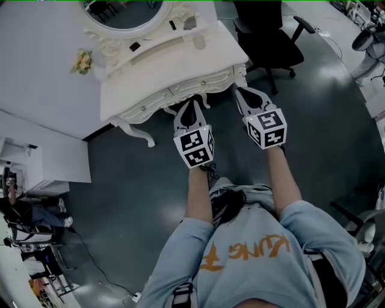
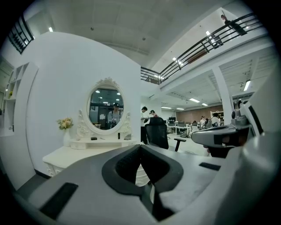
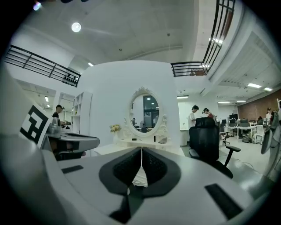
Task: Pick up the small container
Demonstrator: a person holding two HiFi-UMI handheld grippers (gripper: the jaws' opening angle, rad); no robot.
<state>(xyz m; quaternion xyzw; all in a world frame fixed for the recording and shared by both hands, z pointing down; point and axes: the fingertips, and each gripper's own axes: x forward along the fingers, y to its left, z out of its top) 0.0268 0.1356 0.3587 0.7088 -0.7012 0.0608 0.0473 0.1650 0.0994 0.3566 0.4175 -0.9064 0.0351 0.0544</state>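
Left claw (image 1: 194, 103) and right claw (image 1: 239, 92) are both shut on nothing, held short of the white vanity counter (image 1: 180, 66). Small container (image 1: 135, 46) — probably this low dark piece on the shelf (image 1: 159, 51) under the mirror (image 1: 126, 13), too small to confirm. Likely light, rigid, slick — pinch across its sides.

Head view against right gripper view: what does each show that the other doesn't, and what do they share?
Only the head view: the person's forearms and sweatshirt, and the marker cube on the right gripper. Only the right gripper view: that gripper's jaws together on nothing, two standing people, balcony railings. Both: the white dressing table, its oval mirror, the flowers, the black office chair.
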